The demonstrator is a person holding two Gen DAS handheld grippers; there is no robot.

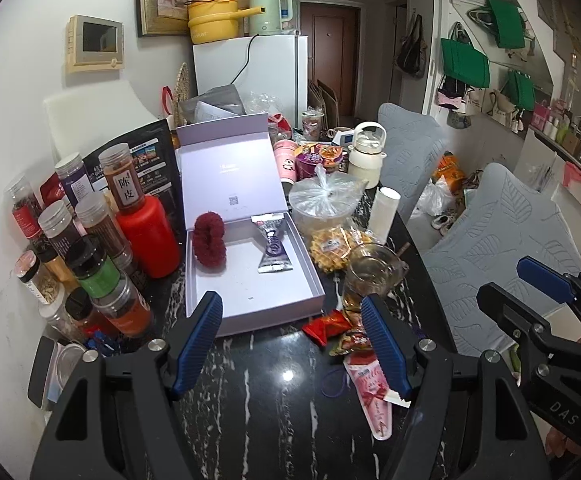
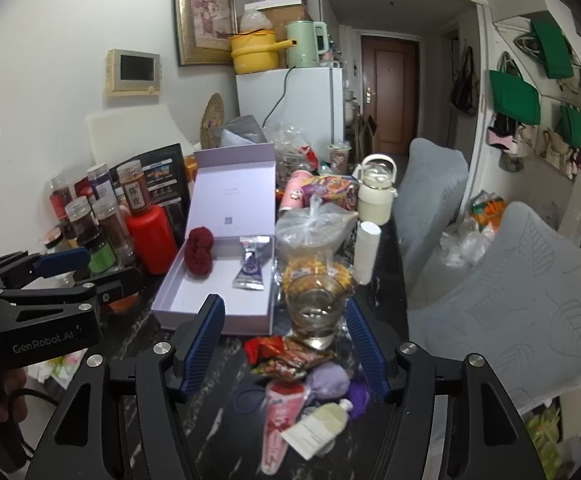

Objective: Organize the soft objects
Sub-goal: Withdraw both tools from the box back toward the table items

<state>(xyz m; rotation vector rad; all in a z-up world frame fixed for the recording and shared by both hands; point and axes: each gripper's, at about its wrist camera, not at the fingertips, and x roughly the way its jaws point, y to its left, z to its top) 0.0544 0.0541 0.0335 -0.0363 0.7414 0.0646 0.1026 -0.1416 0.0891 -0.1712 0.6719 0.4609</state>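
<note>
An open lilac box lies on the black marble table. In it are a dark red fluffy scrunchie and a silver-purple sachet. My left gripper stands open above the table in front of the box, with nothing between its pads. My right gripper is open too, over a pile near the table edge: red snack packets, a lilac soft puff, a pink tube and a small cream bottle. Each gripper shows in the other's view, right gripper and left gripper.
Spice jars and a red bottle crowd the left of the box. A glass cup, a waffle bag, a bagged tub and a white roll stand to its right. Grey chairs line the right table edge.
</note>
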